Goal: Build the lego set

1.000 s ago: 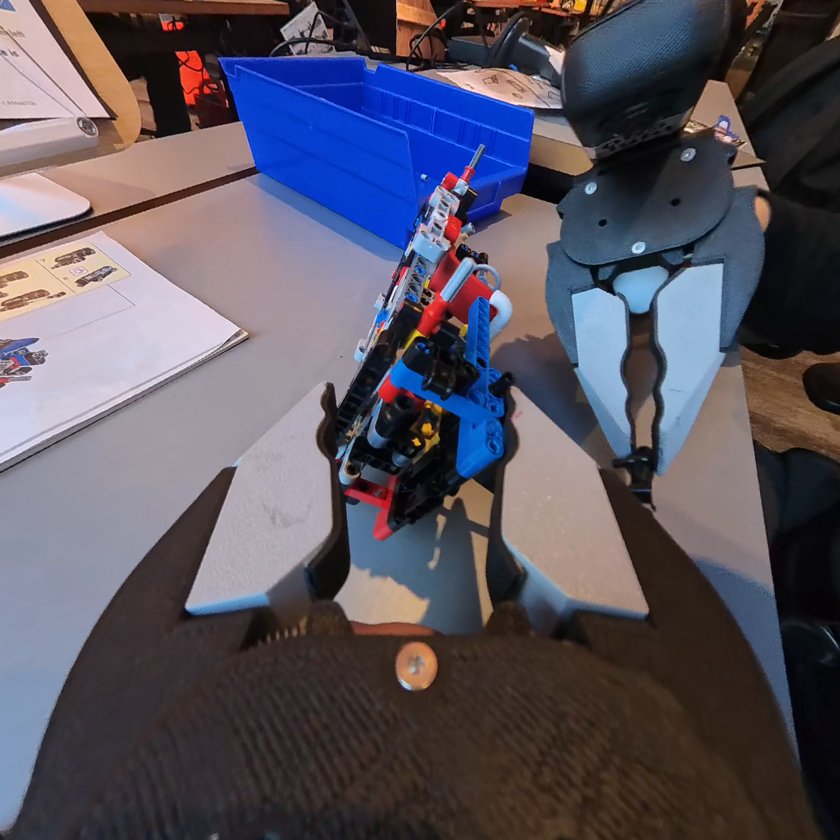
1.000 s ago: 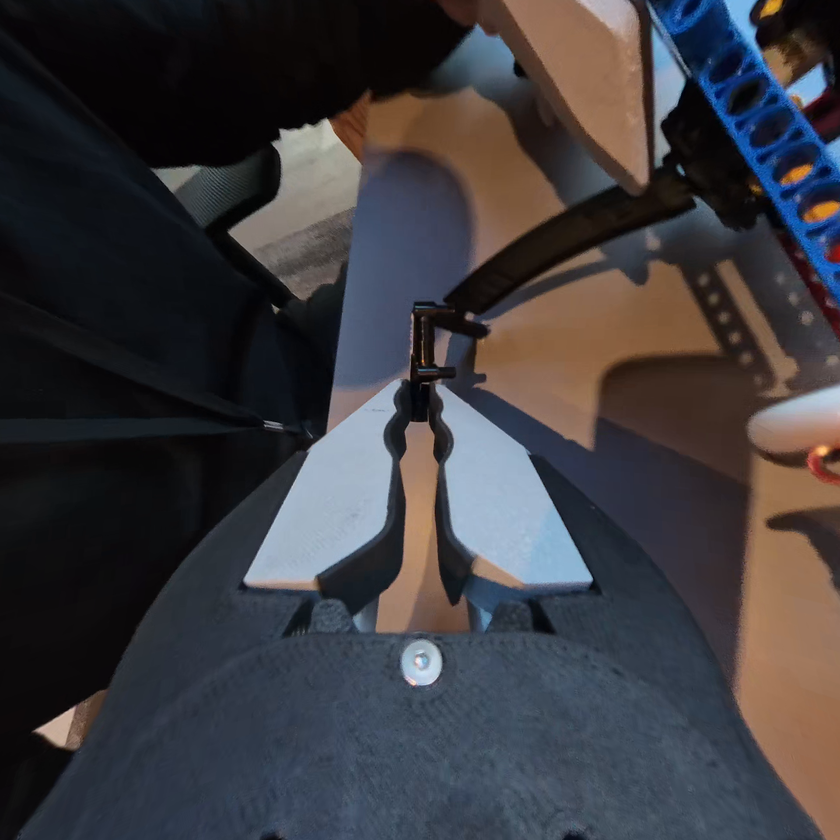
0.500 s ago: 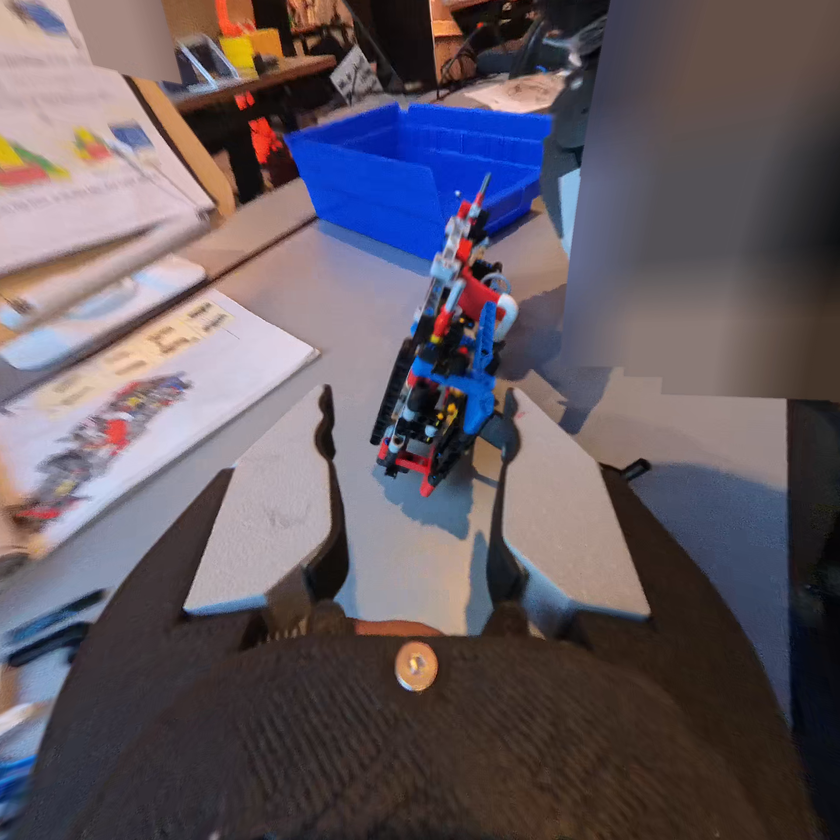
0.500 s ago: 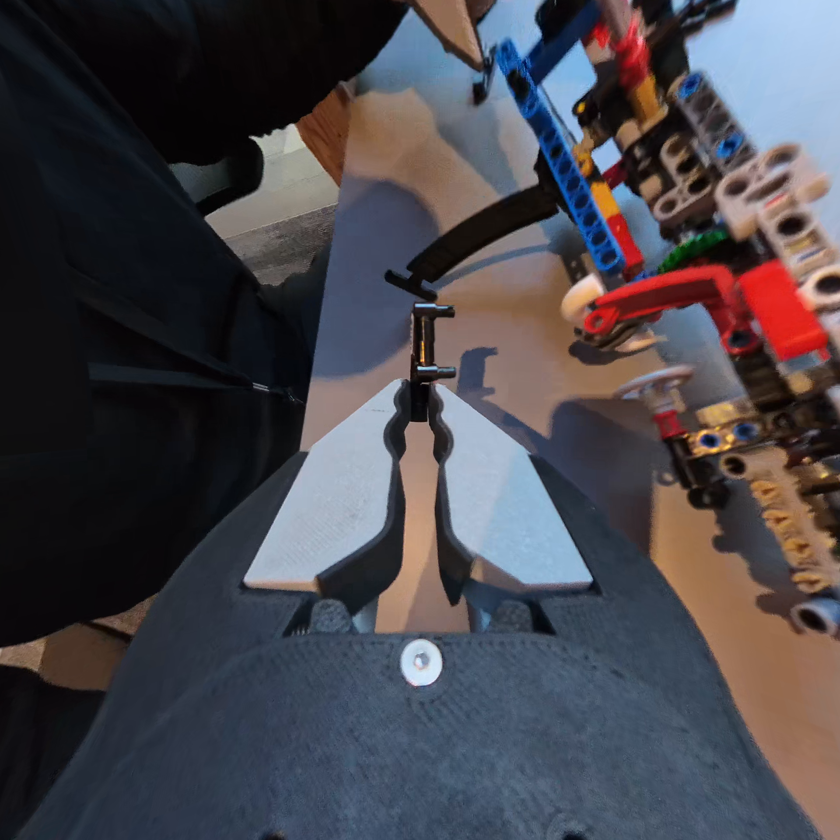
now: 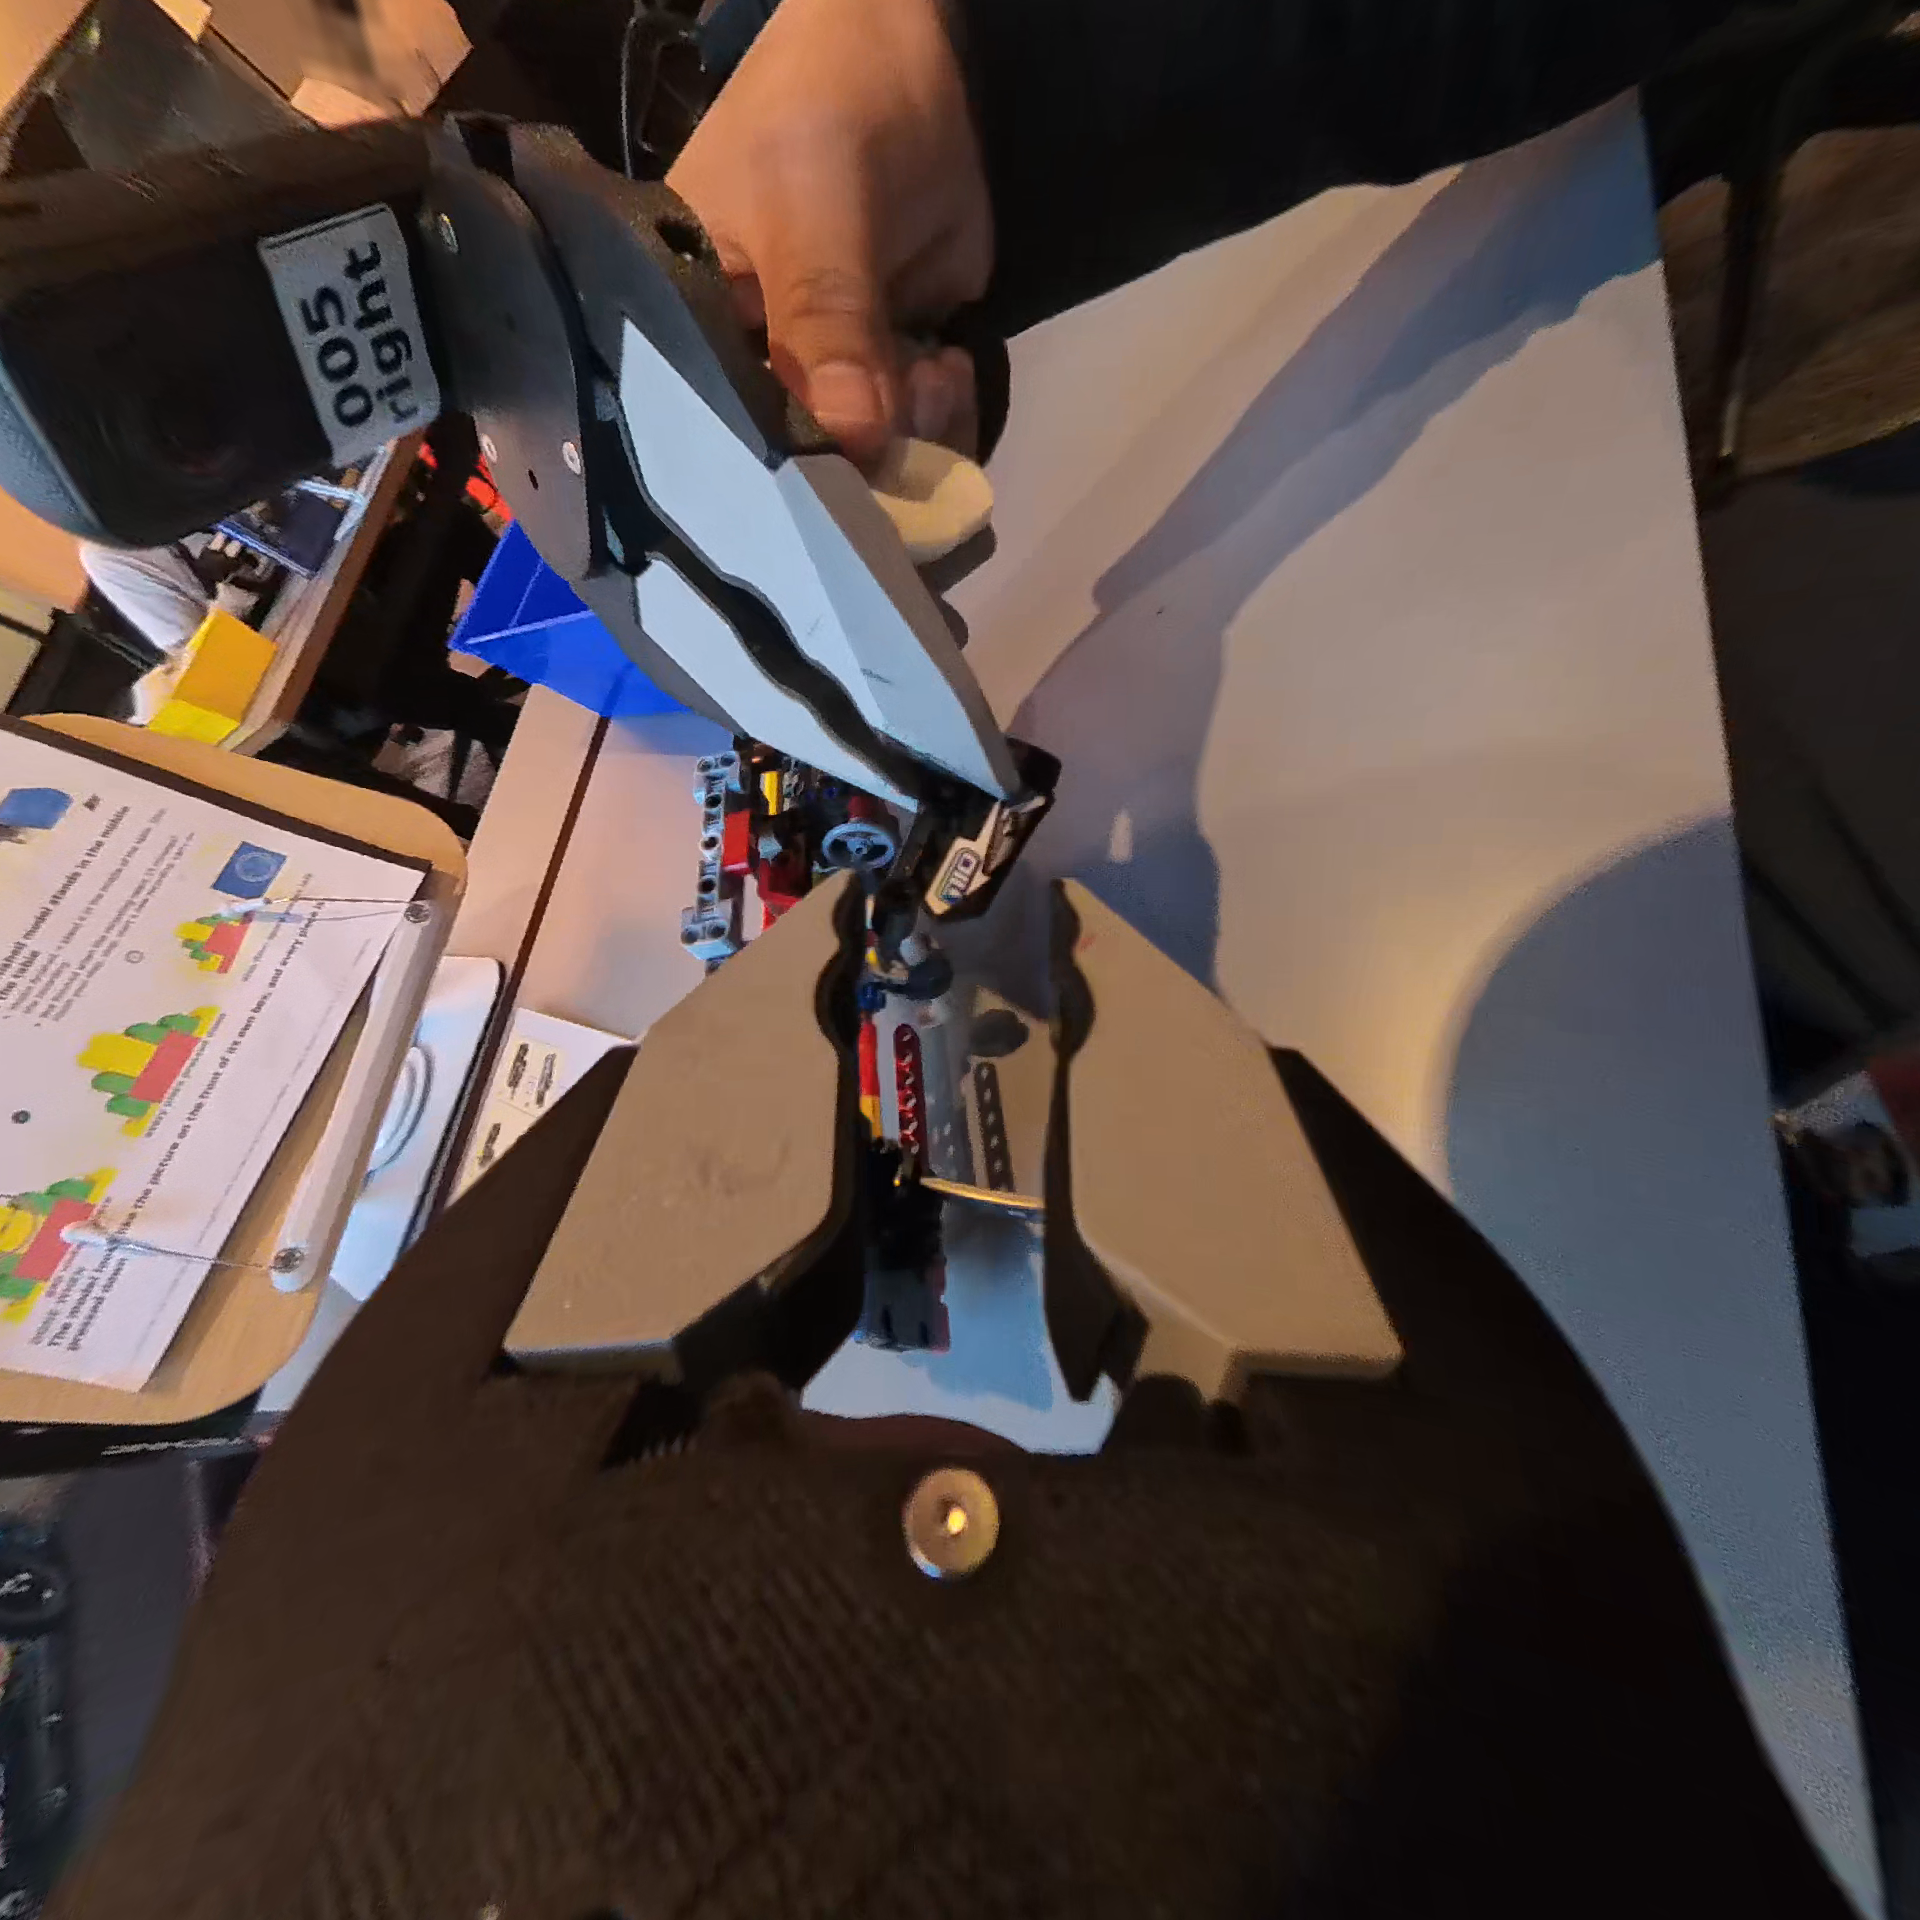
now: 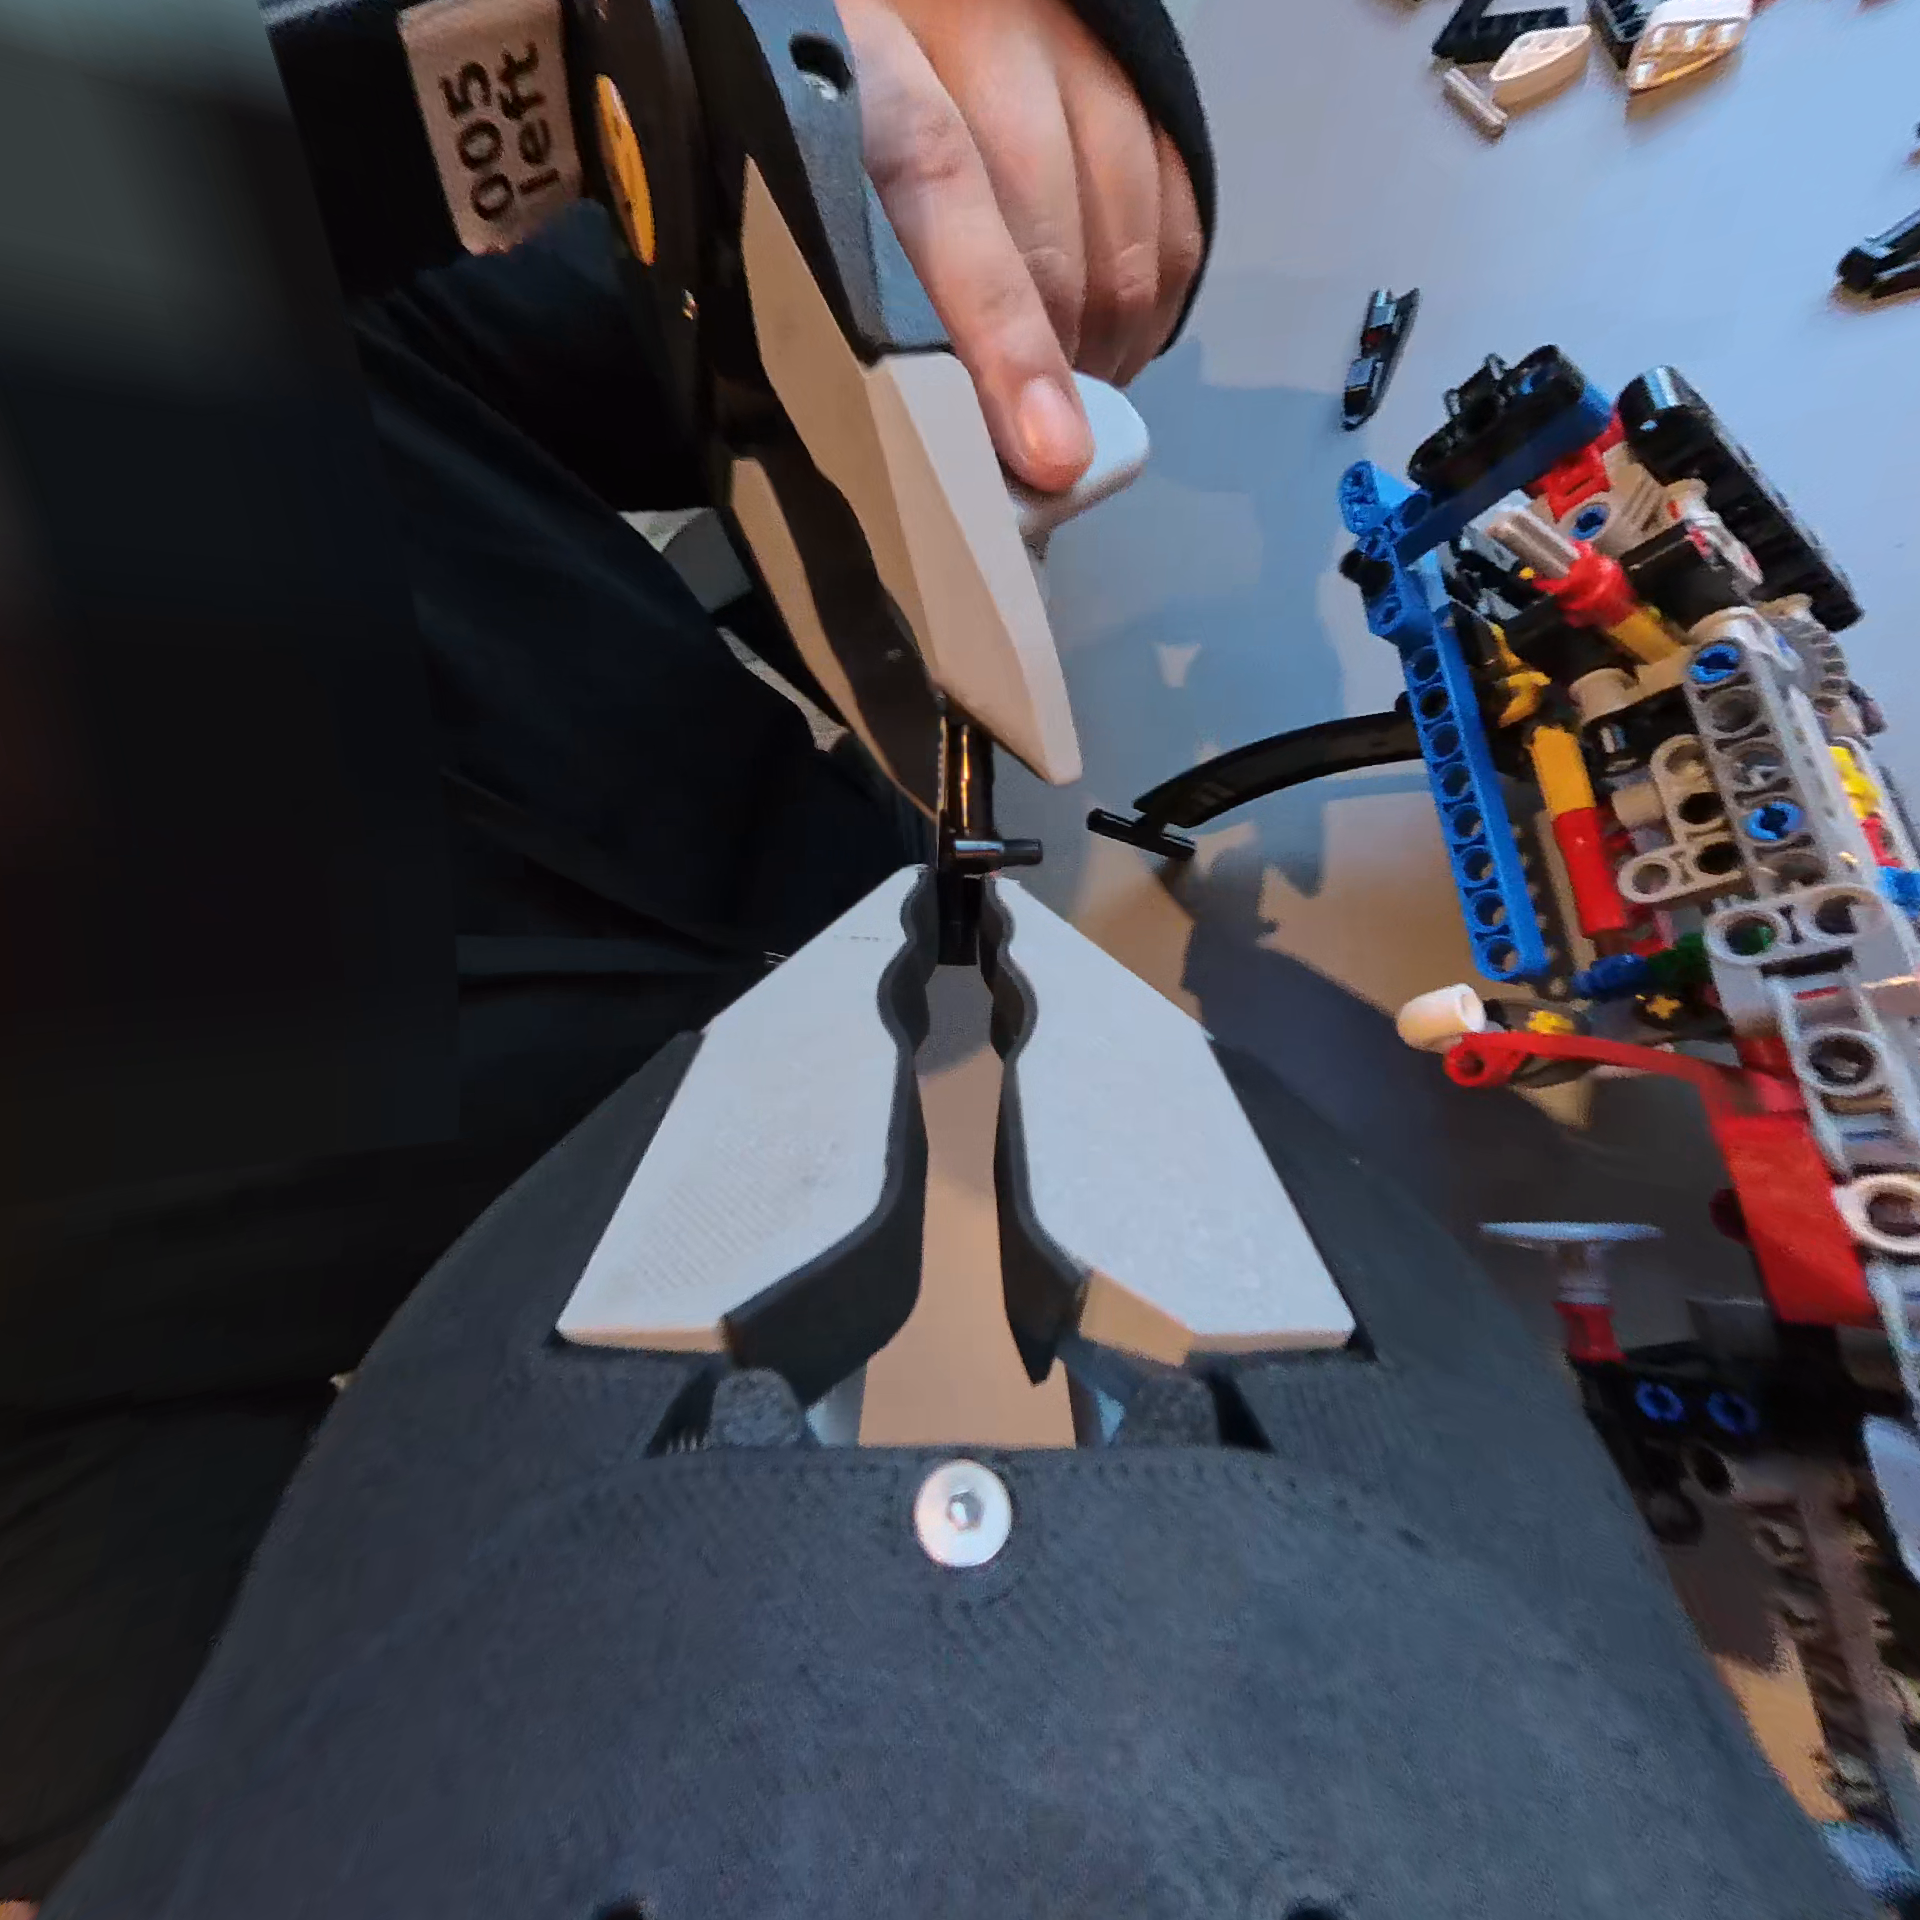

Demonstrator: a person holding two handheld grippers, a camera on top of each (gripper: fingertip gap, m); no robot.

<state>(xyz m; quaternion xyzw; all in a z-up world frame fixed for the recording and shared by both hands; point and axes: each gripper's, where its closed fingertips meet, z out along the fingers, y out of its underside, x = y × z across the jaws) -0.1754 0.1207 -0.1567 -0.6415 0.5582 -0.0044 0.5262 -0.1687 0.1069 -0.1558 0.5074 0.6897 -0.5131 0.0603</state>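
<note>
Right gripper [image 6: 956, 899] pinching a black pin [image 6: 961, 831] by its tip, just left of the lego model [image 6: 1683, 831] lying on the table [image 6: 1558, 208]. Left gripper [image 6: 987, 748] spread, tips meeting the pin's far end.

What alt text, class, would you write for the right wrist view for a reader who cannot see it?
The right gripper pinches a small black peg at its fingertips, and the left gripper reaches down to the peg's top. To the right, a half-built Lego model lies on the grey table, with loose parts beyond.
</note>
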